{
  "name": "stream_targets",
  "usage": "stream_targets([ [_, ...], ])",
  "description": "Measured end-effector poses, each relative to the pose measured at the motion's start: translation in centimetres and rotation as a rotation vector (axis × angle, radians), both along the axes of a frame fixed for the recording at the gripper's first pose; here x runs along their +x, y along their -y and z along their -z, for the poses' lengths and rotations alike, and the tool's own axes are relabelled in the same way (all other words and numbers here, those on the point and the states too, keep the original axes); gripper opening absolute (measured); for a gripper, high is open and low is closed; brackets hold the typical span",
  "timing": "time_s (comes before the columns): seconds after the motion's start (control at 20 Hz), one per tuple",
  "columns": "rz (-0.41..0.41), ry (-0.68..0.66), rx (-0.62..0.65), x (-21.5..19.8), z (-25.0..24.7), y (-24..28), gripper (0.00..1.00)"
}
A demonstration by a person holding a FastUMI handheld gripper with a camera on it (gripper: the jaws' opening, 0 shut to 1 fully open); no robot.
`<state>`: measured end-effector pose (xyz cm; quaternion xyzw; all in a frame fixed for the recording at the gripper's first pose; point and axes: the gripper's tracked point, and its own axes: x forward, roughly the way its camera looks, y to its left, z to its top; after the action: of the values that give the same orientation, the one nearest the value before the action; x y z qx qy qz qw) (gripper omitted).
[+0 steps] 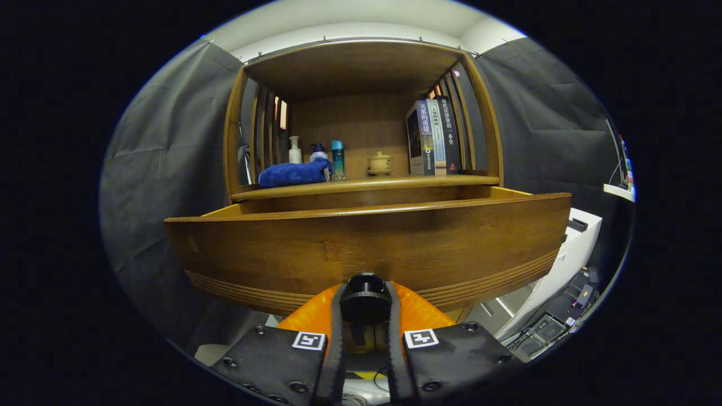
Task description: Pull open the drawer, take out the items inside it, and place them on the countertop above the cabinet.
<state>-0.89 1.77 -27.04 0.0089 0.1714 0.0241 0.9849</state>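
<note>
The cabinet (361, 73) takes up most of the view, and its drawer (366, 248) is already slid well out past the front edge of the desk (366, 183). I can't see what's inside it from down here. The gripper (365, 307) is clamped narrow on the round knob (365, 299) at the drawer front's bottom edge, both fingers pressing its sides. I'd pull straight and level (no twisting, or the drawer may bind), then let go and come in from above.

Dim light is falling from above, fisheye is bending the drawer front (366, 248), and focus is staying sharp throughout.
</note>
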Motion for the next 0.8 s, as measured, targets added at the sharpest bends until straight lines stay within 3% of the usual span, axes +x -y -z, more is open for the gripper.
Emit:
stream_targets([
  [0.4, -0.005, 0.004, -0.024, -1.6, -0.1, 0.1, 0.37],
  [0.5, -0.004, 0.0, -0.014, -1.7, 0.1, 0.1, 0.41],
  [0.8, -0.017, 0.026, -0.036, -1.7, -0.8, -0.4, 0.85],
])
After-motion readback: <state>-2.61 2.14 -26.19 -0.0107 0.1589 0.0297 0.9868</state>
